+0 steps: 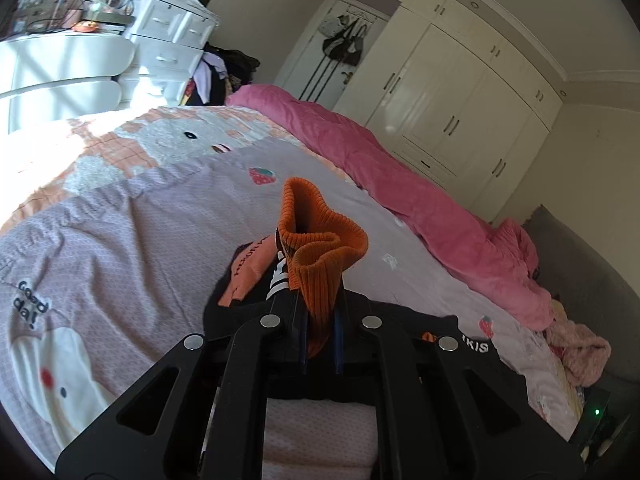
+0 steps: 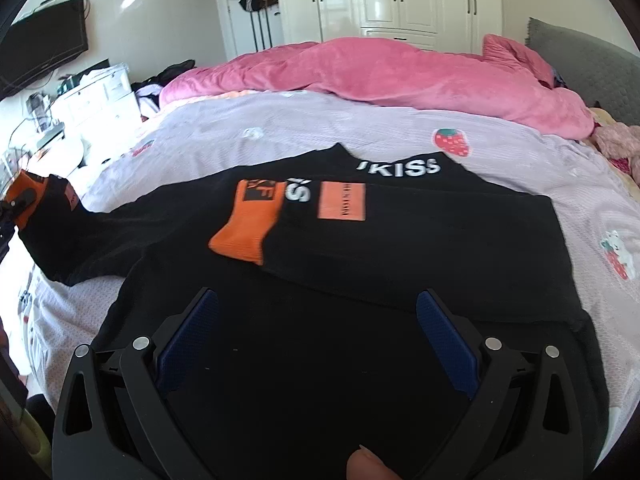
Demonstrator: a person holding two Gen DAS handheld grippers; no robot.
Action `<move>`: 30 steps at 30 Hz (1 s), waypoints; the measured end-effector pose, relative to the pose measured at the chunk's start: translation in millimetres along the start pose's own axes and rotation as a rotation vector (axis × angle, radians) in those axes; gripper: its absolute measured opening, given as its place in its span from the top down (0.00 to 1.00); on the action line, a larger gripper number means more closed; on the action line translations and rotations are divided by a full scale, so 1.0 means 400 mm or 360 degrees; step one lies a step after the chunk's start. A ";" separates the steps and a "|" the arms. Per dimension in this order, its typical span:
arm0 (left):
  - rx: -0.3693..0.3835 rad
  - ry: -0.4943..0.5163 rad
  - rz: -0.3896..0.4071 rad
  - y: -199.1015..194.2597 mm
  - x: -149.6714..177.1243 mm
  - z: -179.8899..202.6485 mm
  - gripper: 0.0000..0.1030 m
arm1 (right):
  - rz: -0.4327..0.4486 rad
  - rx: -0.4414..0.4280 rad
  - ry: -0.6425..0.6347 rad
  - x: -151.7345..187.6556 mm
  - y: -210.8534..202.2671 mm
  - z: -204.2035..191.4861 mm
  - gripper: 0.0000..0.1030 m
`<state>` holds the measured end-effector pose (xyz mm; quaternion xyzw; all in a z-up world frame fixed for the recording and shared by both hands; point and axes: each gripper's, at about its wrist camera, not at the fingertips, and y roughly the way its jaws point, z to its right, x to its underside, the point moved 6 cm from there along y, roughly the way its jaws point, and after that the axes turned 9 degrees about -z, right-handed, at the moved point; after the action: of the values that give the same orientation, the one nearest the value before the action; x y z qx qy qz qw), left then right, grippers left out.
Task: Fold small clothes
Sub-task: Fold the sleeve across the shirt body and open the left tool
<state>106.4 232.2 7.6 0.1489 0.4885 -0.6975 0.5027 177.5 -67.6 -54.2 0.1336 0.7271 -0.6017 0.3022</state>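
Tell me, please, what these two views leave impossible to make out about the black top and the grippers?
- Left gripper: its pads are hidden by the clamped orange cuff.
- Black top, right wrist view: its near hem is covered by the open right gripper.
- White lettering: its start is folded under.

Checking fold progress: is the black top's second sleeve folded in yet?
Not yet. One orange cuff already lies across the black top; the other cuff is clamped in the left tool, lifted.
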 end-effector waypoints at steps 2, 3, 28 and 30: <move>0.0039 0.0057 -0.0031 0.011 0.023 0.051 0.97 | 0.0013 0.0012 0.0034 -0.001 -0.013 0.031 0.04; 0.0049 0.0078 -0.0040 0.015 0.033 0.065 0.97 | 0.0018 0.0013 0.0051 -0.001 -0.021 0.047 0.04; 0.0364 0.0464 -0.0384 0.112 0.246 0.397 0.67 | 0.0122 0.0031 0.0412 0.006 -0.123 0.292 0.04; 0.0314 0.0455 -0.0357 0.106 0.225 0.376 0.63 | 0.0088 0.0003 0.0369 0.010 -0.108 0.261 0.04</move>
<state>144.4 56.5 -5.8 0.2397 0.4978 -0.7652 0.3304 179.4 -178.3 -31.9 0.2227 0.7527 -0.5743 0.2325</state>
